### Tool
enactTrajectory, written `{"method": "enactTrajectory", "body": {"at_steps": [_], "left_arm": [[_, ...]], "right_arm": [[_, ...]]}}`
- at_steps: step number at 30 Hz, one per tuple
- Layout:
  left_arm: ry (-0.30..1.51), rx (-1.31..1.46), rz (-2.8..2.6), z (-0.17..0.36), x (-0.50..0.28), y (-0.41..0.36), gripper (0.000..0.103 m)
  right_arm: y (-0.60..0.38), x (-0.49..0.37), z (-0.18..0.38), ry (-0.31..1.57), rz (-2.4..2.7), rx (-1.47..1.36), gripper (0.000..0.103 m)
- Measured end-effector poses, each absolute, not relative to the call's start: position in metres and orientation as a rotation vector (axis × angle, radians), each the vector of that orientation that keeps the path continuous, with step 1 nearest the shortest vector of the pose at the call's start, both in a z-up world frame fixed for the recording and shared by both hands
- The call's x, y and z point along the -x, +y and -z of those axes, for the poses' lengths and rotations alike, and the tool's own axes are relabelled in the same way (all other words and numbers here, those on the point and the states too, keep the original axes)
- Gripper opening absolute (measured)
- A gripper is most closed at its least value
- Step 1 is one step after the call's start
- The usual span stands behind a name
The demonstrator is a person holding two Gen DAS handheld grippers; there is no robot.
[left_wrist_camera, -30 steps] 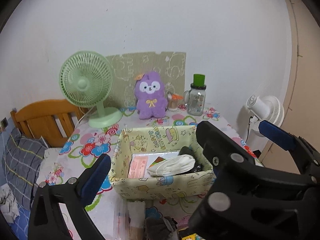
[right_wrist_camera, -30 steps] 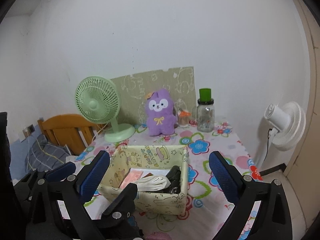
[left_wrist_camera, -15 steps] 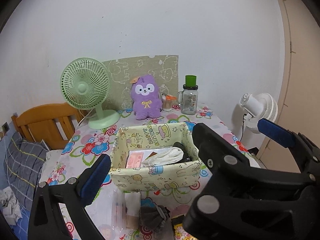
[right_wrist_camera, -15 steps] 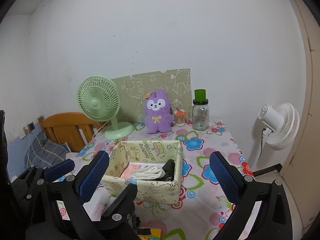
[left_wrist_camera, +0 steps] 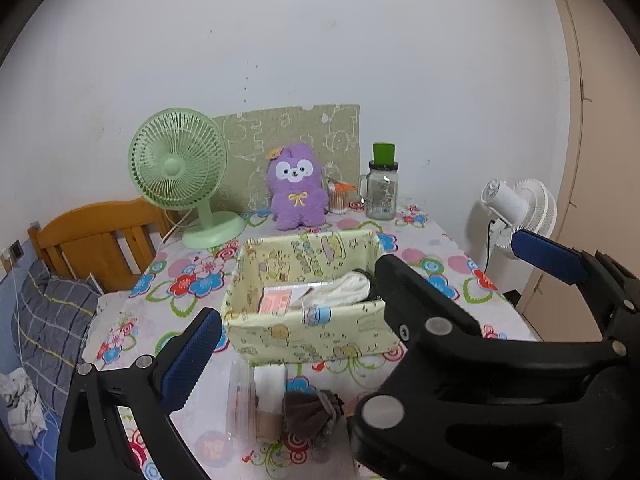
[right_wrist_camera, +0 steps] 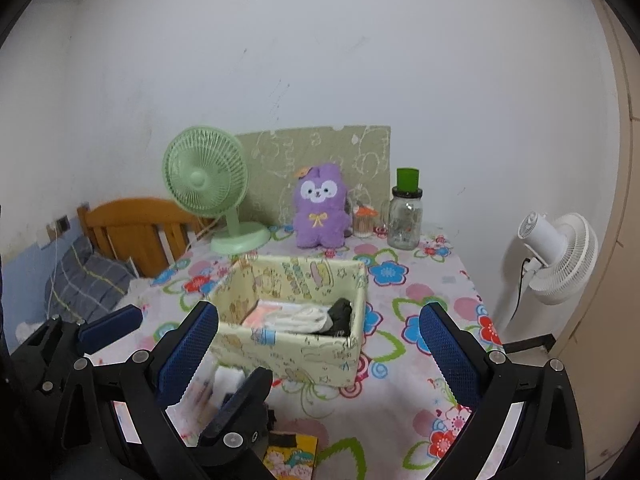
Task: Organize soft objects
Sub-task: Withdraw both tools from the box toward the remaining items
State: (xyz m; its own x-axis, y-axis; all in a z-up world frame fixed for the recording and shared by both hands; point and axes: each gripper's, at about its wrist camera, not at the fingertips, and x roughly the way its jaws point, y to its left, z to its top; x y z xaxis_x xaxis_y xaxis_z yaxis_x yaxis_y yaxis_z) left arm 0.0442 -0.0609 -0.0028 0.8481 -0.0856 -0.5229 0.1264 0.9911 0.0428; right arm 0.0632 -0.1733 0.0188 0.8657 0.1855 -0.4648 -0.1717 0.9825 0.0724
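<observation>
The bench (left_wrist_camera: 452, 252), spread with a white cloth printed in bright flowers, stretched ahead of both tools. The left tool (left_wrist_camera: 364, 292) was spread wide and held nothing; the right tool (right_wrist_camera: 320, 344) was likewise parted and empty.

Straight ahead of both, midway across the bench, stood the pale yellow fabric bin printed with cartoon animals (left_wrist_camera: 312, 336). It held a folded white cloth (left_wrist_camera: 340, 290), a pink flat packet (left_wrist_camera: 276, 302) on the left tool's side, and a dark bundle (right_wrist_camera: 340, 316) at the end toward the right tool.

Just below the left tool, nearer than the bin, lay a crumpled brown-grey cloth (left_wrist_camera: 314, 418), beside a clear plastic sleeve (left_wrist_camera: 240, 404) and a pale folded piece (left_wrist_camera: 272, 380). The brown-grey cloth looked light and limp, likely to sag and trail. A pinch at its bunched middle would probably gather most of it for the short lift into the bin.
</observation>
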Motion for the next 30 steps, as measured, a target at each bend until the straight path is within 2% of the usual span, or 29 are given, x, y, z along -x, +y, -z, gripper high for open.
{"method": "enactTrajectory", "body": {"at_steps": [30], "left_arm": [[0.633, -0.088, 0.114, 0.077, -0.031, -0.039, 0.103]], "right_arm": [[-0.153, -0.054, 0.059, 0.608, -0.197, -0.030, 0.102]]}}
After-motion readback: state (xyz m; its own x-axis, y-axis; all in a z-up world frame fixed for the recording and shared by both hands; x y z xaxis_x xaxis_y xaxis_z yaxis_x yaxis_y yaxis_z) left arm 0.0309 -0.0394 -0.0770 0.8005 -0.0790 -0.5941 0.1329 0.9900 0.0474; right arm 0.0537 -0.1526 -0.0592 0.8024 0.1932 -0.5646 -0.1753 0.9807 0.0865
